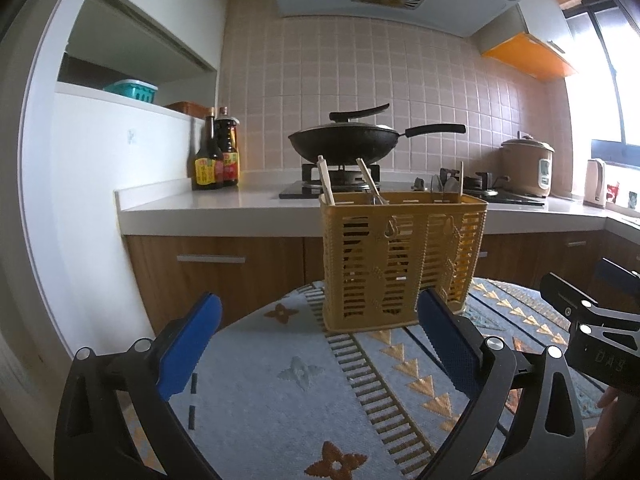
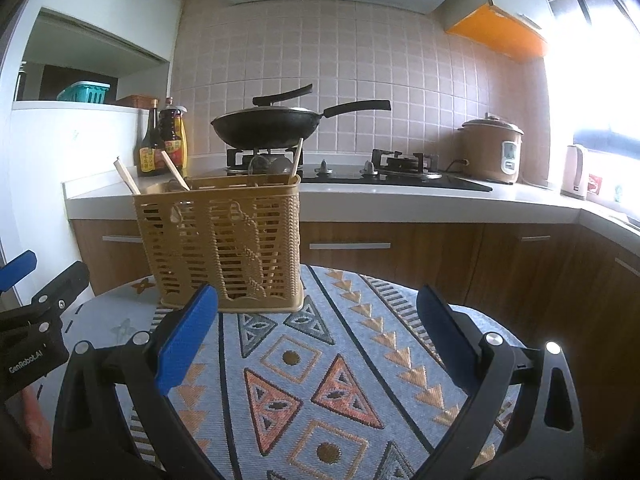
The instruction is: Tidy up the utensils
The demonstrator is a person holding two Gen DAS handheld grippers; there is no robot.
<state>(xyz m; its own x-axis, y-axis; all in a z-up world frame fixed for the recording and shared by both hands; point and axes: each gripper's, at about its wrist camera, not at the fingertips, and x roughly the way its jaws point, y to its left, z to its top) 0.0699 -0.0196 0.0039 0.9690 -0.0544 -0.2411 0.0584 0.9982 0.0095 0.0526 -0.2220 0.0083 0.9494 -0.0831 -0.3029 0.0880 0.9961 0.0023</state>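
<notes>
A tan slotted utensil basket [image 1: 402, 258] [image 2: 224, 246] stands upright at the far side of a round table under a patterned cloth [image 1: 280, 392] [image 2: 320, 380]. Chopsticks [image 1: 326, 182] [image 2: 127, 178] and spoon handles [image 1: 446, 184] [image 2: 266, 166] poke out of its top. My left gripper [image 1: 320, 340] is open just short of the basket, nothing between its blue pads. My right gripper [image 2: 318, 340] is open too, empty, to the right of the basket. Each gripper's black frame shows at the edge of the other's view.
Behind the table runs a white kitchen counter [image 1: 200, 200] with a black wok [image 1: 344, 140] on a gas hob, sauce bottles [image 1: 216, 156], a rice cooker [image 1: 528, 168] and a kettle [image 2: 576, 178]. Wooden cabinet doors [image 2: 400, 248] sit below.
</notes>
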